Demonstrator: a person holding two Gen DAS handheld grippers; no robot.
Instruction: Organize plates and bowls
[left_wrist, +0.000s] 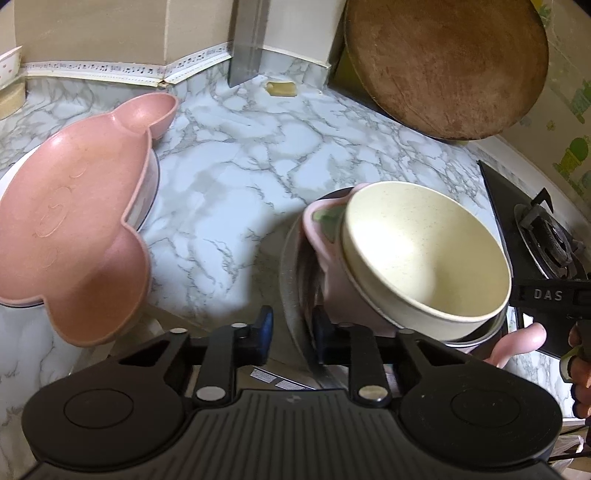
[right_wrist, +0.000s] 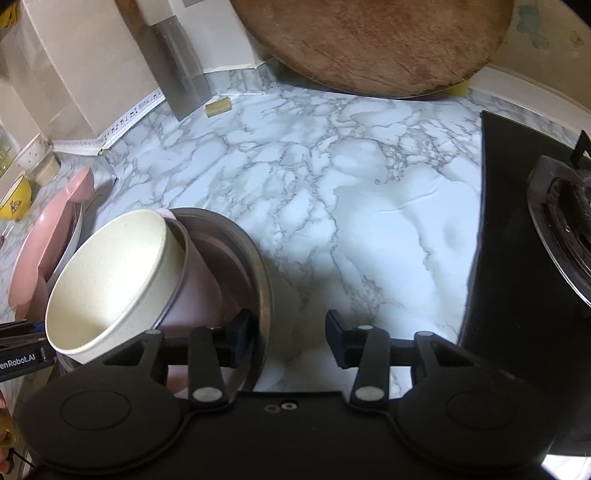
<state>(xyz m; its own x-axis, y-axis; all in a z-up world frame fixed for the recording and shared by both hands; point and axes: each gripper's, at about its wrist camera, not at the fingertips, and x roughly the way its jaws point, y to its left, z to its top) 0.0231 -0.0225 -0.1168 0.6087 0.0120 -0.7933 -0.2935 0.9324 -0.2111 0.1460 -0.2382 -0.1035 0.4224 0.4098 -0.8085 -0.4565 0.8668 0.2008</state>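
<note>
Cream bowl (left_wrist: 424, 254) hides pink bowl (left_wrist: 334, 291); steel pan (right_wrist: 255, 266) half-covered.

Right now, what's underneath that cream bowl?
The cream bowl sits tilted in a pink bowl, inside a wide metal bowl. What's beneath the pink one is covered.

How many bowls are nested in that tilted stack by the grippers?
3 visible: the cream bowl on top, a pink bowl around it, and the steel bowl outermost. A rim-like edge under the cream one may be a fourth.
</note>
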